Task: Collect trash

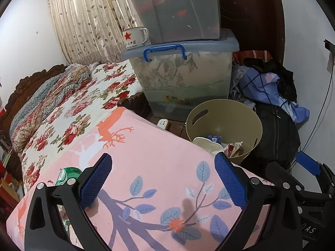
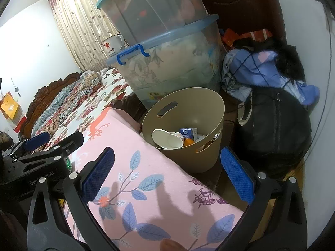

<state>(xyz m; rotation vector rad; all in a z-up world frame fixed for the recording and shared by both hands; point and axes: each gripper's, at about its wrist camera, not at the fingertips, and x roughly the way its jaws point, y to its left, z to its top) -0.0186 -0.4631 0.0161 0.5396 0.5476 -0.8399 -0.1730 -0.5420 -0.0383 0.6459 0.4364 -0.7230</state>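
A beige trash bin (image 1: 226, 121) stands on the floor beside the pink leaf-print bed cover (image 1: 150, 167); it also shows in the right wrist view (image 2: 188, 108). It holds white paper cups (image 2: 167, 139), a small blue carton (image 2: 188, 132) and other scraps. A crushed green can (image 1: 69, 175) lies on the pink cover just left of my left gripper's left finger. My left gripper (image 1: 163, 179) is open and empty above the cover. My right gripper (image 2: 167, 175) is open and empty over the cover's edge near the bin. The left gripper shows in the right wrist view (image 2: 37, 163).
Two stacked clear storage boxes (image 1: 180, 79) stand behind the bin, with a white star mug (image 1: 134, 37) on the lower lid. A floral quilt (image 1: 83, 104) covers the bed. A black bag (image 2: 276, 125) and piled blue clothes (image 2: 261, 69) lie right of the bin. A power strip (image 1: 163, 123) lies by the boxes.
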